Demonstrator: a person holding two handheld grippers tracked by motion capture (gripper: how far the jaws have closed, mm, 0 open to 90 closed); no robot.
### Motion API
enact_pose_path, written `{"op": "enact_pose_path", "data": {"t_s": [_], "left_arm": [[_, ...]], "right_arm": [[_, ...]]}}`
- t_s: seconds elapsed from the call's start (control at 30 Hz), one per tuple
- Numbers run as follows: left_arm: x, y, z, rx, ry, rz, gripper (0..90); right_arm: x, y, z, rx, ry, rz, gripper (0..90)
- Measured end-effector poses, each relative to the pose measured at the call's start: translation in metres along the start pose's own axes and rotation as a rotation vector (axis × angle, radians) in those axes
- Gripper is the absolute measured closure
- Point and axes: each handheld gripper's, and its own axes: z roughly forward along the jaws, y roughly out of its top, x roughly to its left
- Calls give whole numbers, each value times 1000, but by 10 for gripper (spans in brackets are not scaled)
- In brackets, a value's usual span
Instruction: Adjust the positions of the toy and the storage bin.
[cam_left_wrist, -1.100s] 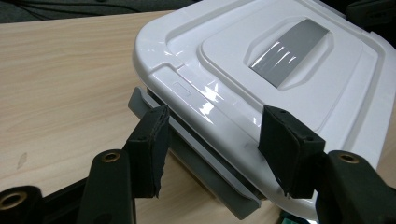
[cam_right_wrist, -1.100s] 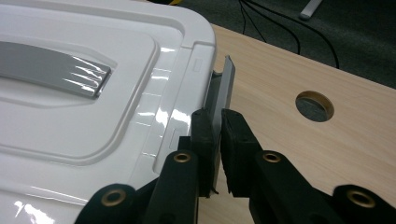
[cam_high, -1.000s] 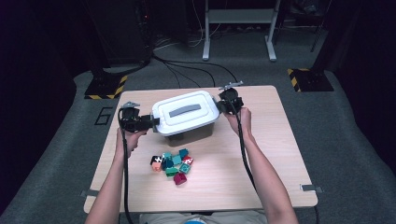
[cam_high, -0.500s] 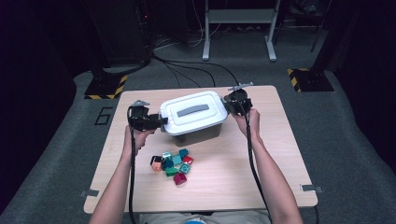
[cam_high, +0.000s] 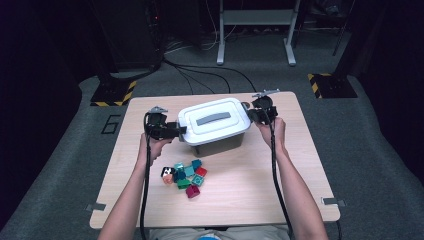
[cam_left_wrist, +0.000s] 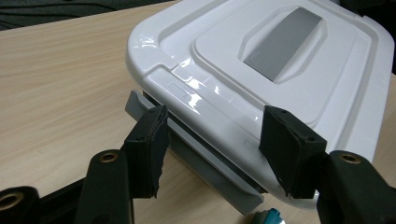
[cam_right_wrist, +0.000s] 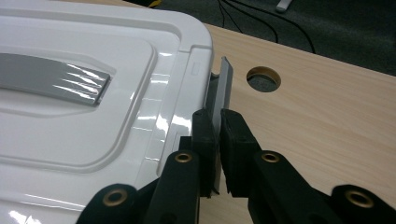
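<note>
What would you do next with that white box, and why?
Probably close the left gripper on the grey latch between its open fingers, since the right gripper already pinches the other latch of the box, whose lid looks shut.

both arms reach forward, one gripper at each side

the left gripper (cam_high: 172, 131) points to the right with its jaws standing apart, its pads (cam_left_wrist: 147, 144) pressing on nothing. the right gripper (cam_high: 248, 114) points to the left, its jaws closed tight on a thin grey latch (cam_right_wrist: 220, 95). both forearms are stretched out, wrists nearly level.
</note>
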Motion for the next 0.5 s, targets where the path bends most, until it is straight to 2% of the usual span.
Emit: {"op": "enact_pose_path", "data": {"t_s": [0.17, 0.2, 0.23, 0.4, 0.5], "left_arm": [[-6, 2, 4, 3, -14, 12, 415], [-9, 2, 5, 3, -17, -3, 415], [-9, 2, 6, 4, -19, 15, 414], [-13, 2, 8, 18, -40, 25, 409], [-18, 1, 10, 16, -53, 15, 411]], "right_arm": [[-8, -4, -5, 1, 0, 14, 845], [-10, -5, -7, 2, -1, 15, 845], [-11, -5, -8, 8, -2, 25, 846], [-17, -8, -13, 16, 2, 23, 846], [-20, -9, -16, 16, 5, 31, 847]]}}
